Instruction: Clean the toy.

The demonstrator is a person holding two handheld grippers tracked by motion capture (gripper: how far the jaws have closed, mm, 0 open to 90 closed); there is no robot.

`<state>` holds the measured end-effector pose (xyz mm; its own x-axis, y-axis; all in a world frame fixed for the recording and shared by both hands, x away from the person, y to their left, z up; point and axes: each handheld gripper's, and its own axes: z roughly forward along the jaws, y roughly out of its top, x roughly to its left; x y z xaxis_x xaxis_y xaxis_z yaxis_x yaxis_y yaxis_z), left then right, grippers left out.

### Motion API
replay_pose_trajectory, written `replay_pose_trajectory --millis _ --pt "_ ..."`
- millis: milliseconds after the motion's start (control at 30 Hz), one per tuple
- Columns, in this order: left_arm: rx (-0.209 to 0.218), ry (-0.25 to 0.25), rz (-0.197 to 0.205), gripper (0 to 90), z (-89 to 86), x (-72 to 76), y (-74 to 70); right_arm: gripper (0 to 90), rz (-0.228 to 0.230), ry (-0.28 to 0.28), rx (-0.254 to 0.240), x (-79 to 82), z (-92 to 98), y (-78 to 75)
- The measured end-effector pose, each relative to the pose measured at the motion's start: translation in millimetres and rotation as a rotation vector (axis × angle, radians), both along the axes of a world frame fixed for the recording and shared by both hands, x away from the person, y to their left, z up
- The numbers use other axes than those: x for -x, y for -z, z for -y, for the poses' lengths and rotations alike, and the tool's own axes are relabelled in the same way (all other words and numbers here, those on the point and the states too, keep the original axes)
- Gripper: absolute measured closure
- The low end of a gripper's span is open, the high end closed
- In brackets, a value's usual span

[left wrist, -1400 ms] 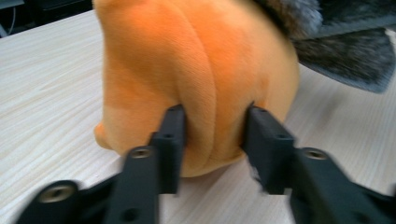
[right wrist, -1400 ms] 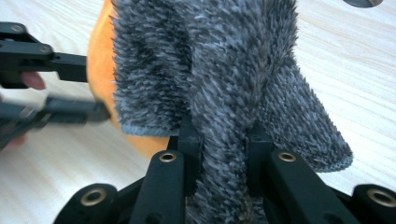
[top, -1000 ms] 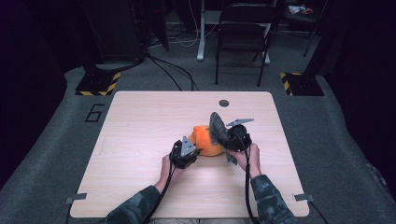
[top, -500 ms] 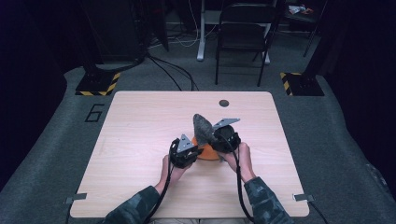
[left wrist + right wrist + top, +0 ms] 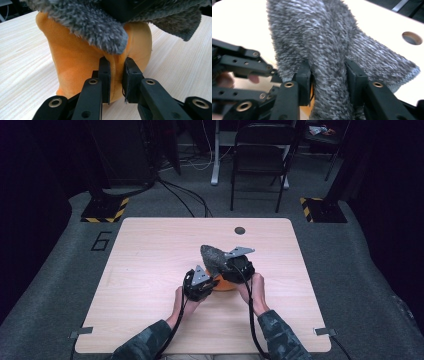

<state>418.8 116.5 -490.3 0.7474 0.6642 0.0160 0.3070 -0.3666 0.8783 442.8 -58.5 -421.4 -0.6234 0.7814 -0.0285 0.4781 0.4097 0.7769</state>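
A lab or studio: dark carpeted floor (image 5: 350, 270), hazard-striped stand bases (image 5: 102, 210), trailing cables (image 5: 185, 200), folding chair (image 5: 260, 160)

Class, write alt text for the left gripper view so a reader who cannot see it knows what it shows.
Two black jaws of the left gripper pinch a fold of an orange cloth standing on a pale wooden table. A fuzzy grey cloth drapes over the orange one from above.

A pale wooden table (image 5: 150, 265) with a round cable hole (image 5: 240, 230) stands on grey carpet (image 5: 350, 270) marked with a "6" (image 5: 101, 241), while a black folding chair (image 5: 260, 160), yellow-and-black striped bases (image 5: 104, 210) and loose cables (image 5: 185, 195) sit in the dark room beyond.
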Motion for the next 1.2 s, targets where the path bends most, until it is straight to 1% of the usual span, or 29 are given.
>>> replay_pose_trajectory --millis 33,67,100,133,167,267,367,400,433,467,500,533,600,667,700,733,767,800,833,867,900,967,1000,1033,1067,1100,1133,1167,1200 --pt "0.007 -0.008 0.001 78.9 -0.6 -0.8 0.5 69.2 0.028 -0.009 0.029 0.4 -0.6 2.8" --pt "0.007 -0.008 0.001 79.0 -0.6 -0.8 0.5 69.2 0.028 -0.009 0.029 0.4 -0.6 2.8" --pt "0.0 -0.008 0.001 79.0 -0.5 -0.7 0.0 73.1 0.04 0.001 0.048 1.1 -0.1 3.2" --pt "0.0 -0.008 0.001 79.1 -0.5 -0.7 0.0 73.9 0.037 0.009 0.041 0.8 -0.1 3.2" --pt "0.014 -0.012 -0.002 79.2 -0.9 -1.6 0.5 74.6 0.034 0.021 0.038 0.5 0.6 2.5" --pt "0.017 -0.016 -0.006 79.4 -2.8 -2.8 1.0 74.8 0.028 0.02 0.042 0.3 4.1 1.0" --pt "0.03 -0.027 -0.023 79.4 -6.2 -5.0 1.6 74.7 0.014 0.045 0.045 -1.0 11.6 0.0" --pt "0.038 -0.031 -0.027 79.5 -7.2 -6.1 2.2 74.6 0.001 0.056 0.041 -1.8 15.2 0.5" --pt "0.039 -0.031 -0.032 79.4 -8.4 -7.3 2.2 74.6 -0.026 0.067 0.044 -4.0 24.7 2.6" --pt "0.039 -0.031 -0.032 79.4 -8.4 -7.3 2.2 74.6 -0.026 0.067 0.044 -4.0 24.7 2.6" --pt "0.035 -0.026 -0.035 79.4 -8.9 -7.8 1.9 74.5 -0.052 0.078 0.05 -6.6 33.0 5.5" --pt "0.035 -0.028 -0.033 79.4 -8.8 -8.0 2.0 74.5 -0.052 0.078 0.05 -6.6 33.0 5.5" --pt "0.043 -0.026 -0.038 79.4 -9.2 -8.4 2.6 74.5 -0.085 0.115 0.048 -10.0 43.0 9.9" --pt "0.051 -0.028 -0.044 79.4 -9.9 -8.7 3.3 74.5 -0.125 0.137 0.062 -15.1 53.4 17.1" --pt "0.052 -0.034 -0.035 79.4 -9.9 -9.5 4.1 74.5 -0.19 0.16 0.065 -20.4 61.8 26.9" --pt "0.052 -0.034 -0.035 79.4 -9.9 -9.5 4.1 74.5 -0.19 0.16 0.065 -20.4 61.8 26.9" --pt "0.052 -0.028 -0.04 79.4 -10.6 -9.9 3.7 74.5 -0.215 0.176 0.067 -23.9 67.2 34.7" --pt "0.052 -0.028 -0.04 79.4 -10.6 -9.9 3.7 74.5 -0.215 0.176 0.067 -23.9 67.2 34.7" --pt "0.051 -0.028 -0.041 79.4 -10.8 -9.9 3.6 74.7 -0.266 0.192 0.092 -29.8 71.2 45.8" --pt "0.05 -0.026 -0.044 79.4 -11.3 -10.1 3.4 74.7 -0.266 0.192 0.092 -29.8 71.2 45.8" --pt "0.065 -0.035 -0.045 79.4 -11.1 -10.4 4.1 75.0 -0.308 0.2 0.092 -34.1 74.8 57.2" --pt "0.065 -0.037 -0.044 79.4 -12.2 -10.9 4.5 76.2 -0.318 0.21 0.08 -35.8 78.7 59.4" --pt "0.065 -0.037 -0.044 79.3 -12.2 -10.9 4.5 76.2 -0.318 0.21 0.08 -35.8 78.7 59.4" --pt "0.059 -0.039 -0.047 79.3 -15.3 -11.2 4.2 77.0 -0.274 0.229 0.071 -34.4 81.5 47.8" --pt "0.059 -0.039 -0.047 79.2 -15.3 -11.2 4.2 77.0 -0.274 0.229 0.071 -34.4 81.5 47.8" --pt "0.053 -0.034 -0.053 79.2 -17.7 -11.8 4.0 77.2 -0.239 0.229 0.042 -32.5 83.5 38.8" --pt "0.068 -0.043 -0.063 79.2 -19.5 -12.8 4.8 77.1 -0.182 0.218 -0.02 -25.3 82.5 18.9" --pt "0.076 -0.051 -0.06 79.2 -19.4 -13.1 5.3 77.1 -0.151 0.193 -0.043 -20.9 79.7 9.4" --pt "0.076 -0.051 -0.06 79.2 -19.4 -13.1 5.3 77.1 -0.151 0.193 -0.043 -20.9 79.7 9.4"
